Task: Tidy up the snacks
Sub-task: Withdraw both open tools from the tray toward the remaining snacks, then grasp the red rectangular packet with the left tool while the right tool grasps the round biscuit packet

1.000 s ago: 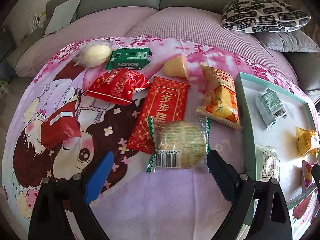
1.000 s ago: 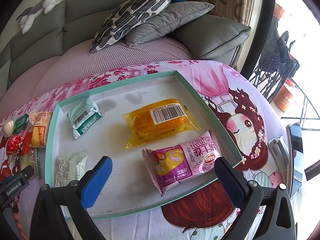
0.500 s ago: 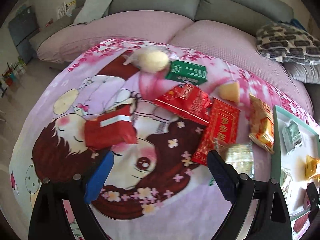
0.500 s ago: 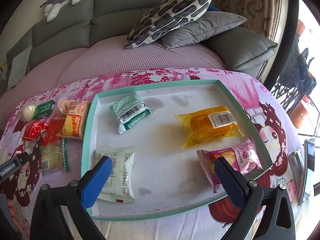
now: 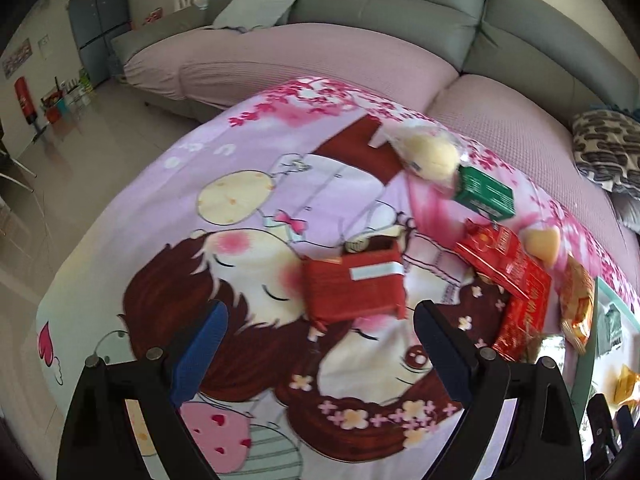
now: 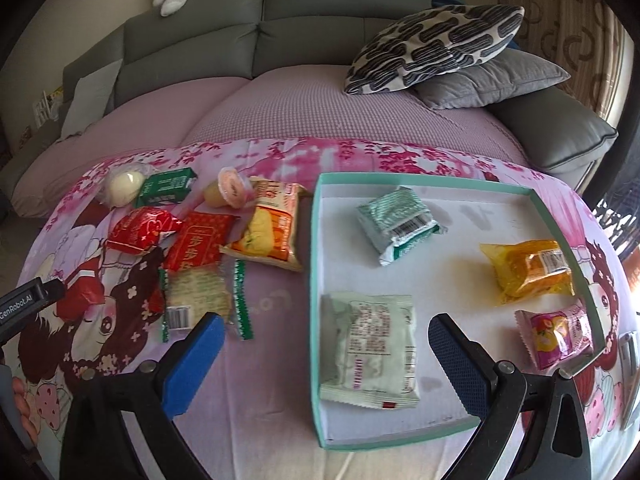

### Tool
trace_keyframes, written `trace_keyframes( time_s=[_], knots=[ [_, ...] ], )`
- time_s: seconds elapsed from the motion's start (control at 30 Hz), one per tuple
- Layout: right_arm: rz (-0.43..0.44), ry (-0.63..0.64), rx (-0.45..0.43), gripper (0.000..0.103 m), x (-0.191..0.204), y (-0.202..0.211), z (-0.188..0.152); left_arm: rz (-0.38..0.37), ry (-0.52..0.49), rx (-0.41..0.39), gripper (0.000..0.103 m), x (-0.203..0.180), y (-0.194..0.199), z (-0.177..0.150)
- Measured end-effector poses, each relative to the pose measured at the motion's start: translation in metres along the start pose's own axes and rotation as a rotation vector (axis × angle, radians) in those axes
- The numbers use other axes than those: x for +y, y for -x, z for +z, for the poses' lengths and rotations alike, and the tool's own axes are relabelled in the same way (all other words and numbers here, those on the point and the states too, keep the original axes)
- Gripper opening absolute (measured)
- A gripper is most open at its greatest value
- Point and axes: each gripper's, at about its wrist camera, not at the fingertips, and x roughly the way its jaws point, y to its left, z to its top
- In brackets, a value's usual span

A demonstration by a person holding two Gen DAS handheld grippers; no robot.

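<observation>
Hovering over the pink cartoon-print cloth [image 5: 248, 184], the left gripper [image 5: 320, 344] is pointing steeply down with its jaws spread wide and nothing between them. A red snack packet [image 5: 354, 290] is lying just beyond the fingertips, at the centre of the left wrist view, while other snacks are trailing toward the right edge. In the right wrist view, the right gripper [image 6: 326, 354] is also tilting downward, jaws spread and empty, straddling the left wall of the teal tray [image 6: 314, 280]. A pale green packet [image 6: 370, 350] is sitting inside the tray, between the fingertips and slightly beyond them; a clear-wrapped biscuit packet [image 6: 200, 296] is lying left of the tray.
</observation>
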Motion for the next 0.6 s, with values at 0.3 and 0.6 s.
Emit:
trace_keyframes(
  time_s=[0.3,0.6],
  knots=[
    [0.036,0.075,-0.018,0.103,0.044,-0.008,0.000,-0.019,0.005,-0.002,0.094,0.013,-0.006,0.012],
    [0.038,0.131,0.007,0.103,0.068,-0.030,-0.001,-0.038,-0.022,0.034,0.094,0.002,-0.025,0.017]
  ],
)
